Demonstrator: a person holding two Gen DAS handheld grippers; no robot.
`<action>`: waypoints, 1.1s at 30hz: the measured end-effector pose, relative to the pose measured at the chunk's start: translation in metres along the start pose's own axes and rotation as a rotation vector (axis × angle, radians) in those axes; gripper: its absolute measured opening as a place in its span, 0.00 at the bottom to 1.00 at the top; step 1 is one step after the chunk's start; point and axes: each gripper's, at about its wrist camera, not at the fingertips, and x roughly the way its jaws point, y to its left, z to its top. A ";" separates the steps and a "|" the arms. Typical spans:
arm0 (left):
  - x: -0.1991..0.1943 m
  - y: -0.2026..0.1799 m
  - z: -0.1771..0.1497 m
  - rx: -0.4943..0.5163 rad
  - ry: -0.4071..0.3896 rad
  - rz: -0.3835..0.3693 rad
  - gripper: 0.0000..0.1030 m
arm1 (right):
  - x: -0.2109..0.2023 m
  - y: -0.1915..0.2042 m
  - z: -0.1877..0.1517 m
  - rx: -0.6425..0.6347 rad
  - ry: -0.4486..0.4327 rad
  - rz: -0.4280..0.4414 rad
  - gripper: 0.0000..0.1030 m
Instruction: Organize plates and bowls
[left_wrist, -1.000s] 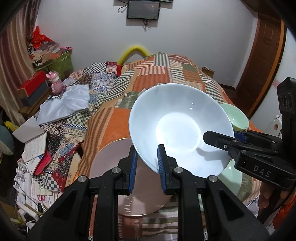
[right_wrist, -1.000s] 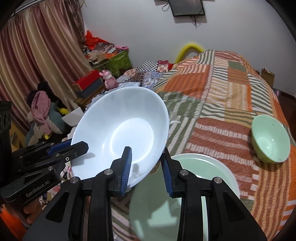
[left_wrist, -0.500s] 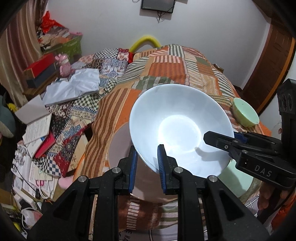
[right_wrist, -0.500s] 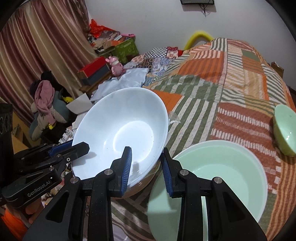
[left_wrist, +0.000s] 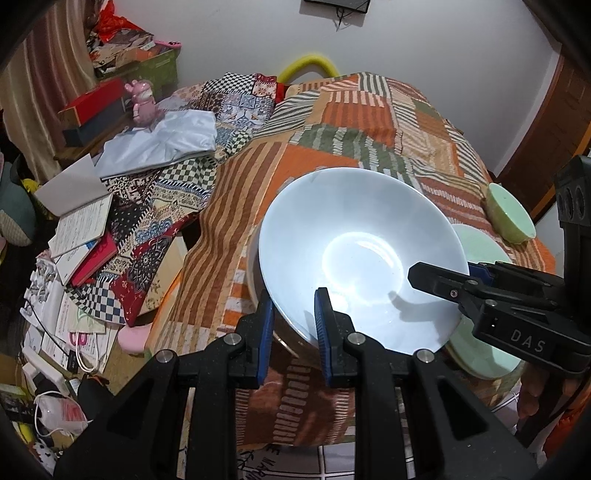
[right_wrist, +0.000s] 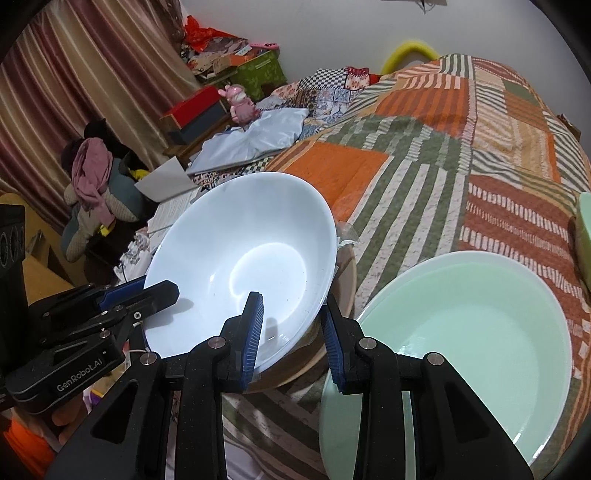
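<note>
Both tools have sunk toward the bed since a second ago, carrying the white bowl (left_wrist: 360, 258) down with them; the wall screen has nearly slid out of the top of the left view, and the pale green plate (right_wrist: 476, 332) now fills the lower right of the right view, where only part of it showed before.

The left tool (left_wrist: 293, 321) is nearly closed, its blue pads pinching the bowl's near rim. The right tool (right_wrist: 291, 328) grips the opposite rim the same way, one pad inside the bowl, one outside. Neither grip has changed.

The bowl hangs tilted between the two tools, empty, light glaring off its bottom. Directly beneath it lies a pinkish-tan plate (right_wrist: 345, 273), mostly hidden. The green plate sits just to the right of the right tool's fingers, empty too. Farther off to the right, well apart from both tools, a small green bowl (left_wrist: 508, 214) rests on the striped patchwork bedspread (left_wrist: 369, 110); whether anything is in it I cannot tell.

Count so far: two bowls, one white and one green; two plates, one green and one pinkish.
</note>
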 end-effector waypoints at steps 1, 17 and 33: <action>0.000 0.001 -0.001 0.000 0.000 0.001 0.20 | 0.001 0.000 0.000 0.001 0.003 0.001 0.28; 0.008 0.002 -0.001 -0.002 0.020 0.023 0.20 | -0.008 0.001 -0.001 -0.042 0.001 -0.022 0.31; 0.006 -0.014 0.014 0.036 0.079 0.047 0.29 | -0.044 -0.023 -0.002 -0.034 -0.085 -0.001 0.31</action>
